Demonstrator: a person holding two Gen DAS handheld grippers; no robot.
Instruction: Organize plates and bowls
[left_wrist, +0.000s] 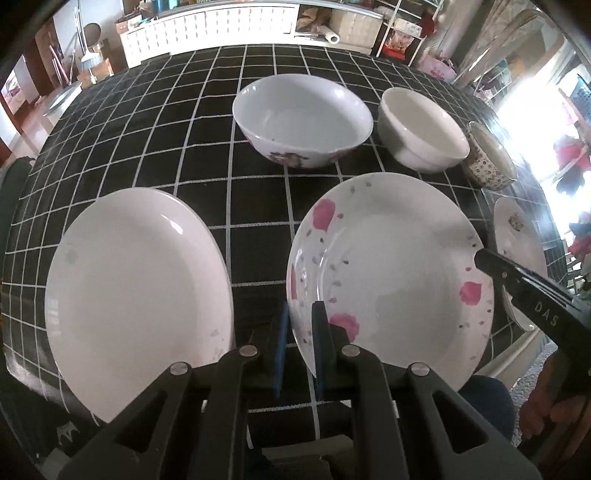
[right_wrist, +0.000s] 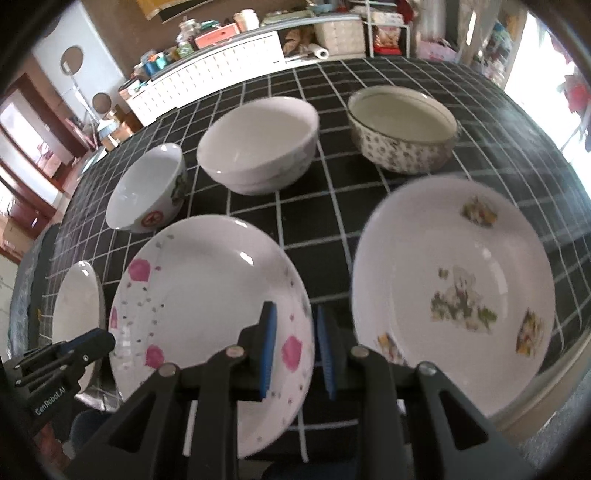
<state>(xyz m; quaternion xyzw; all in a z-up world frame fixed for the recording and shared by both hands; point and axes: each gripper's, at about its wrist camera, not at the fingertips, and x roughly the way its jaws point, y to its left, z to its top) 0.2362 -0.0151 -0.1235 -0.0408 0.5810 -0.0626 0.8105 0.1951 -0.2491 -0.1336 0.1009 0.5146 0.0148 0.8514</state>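
We find the left gripper (left_wrist: 300, 345) at bottom centre, jaws straddling the pink-flowered plate's (left_wrist: 388, 273) left rim, clamped | right gripper (right_wrist: 293, 347) jaws apart astride that plate's right rim | plain white plate (left_wrist: 136, 291) lower left | bear-print plate (right_wrist: 454, 291) right | three bowls along the top on the checked tablecloth (left_wrist: 207, 122)

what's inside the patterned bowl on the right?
The patterned bowl looks empty: only its pale inner wall shows in the right wrist view. Its bottom is hidden by the near rim.
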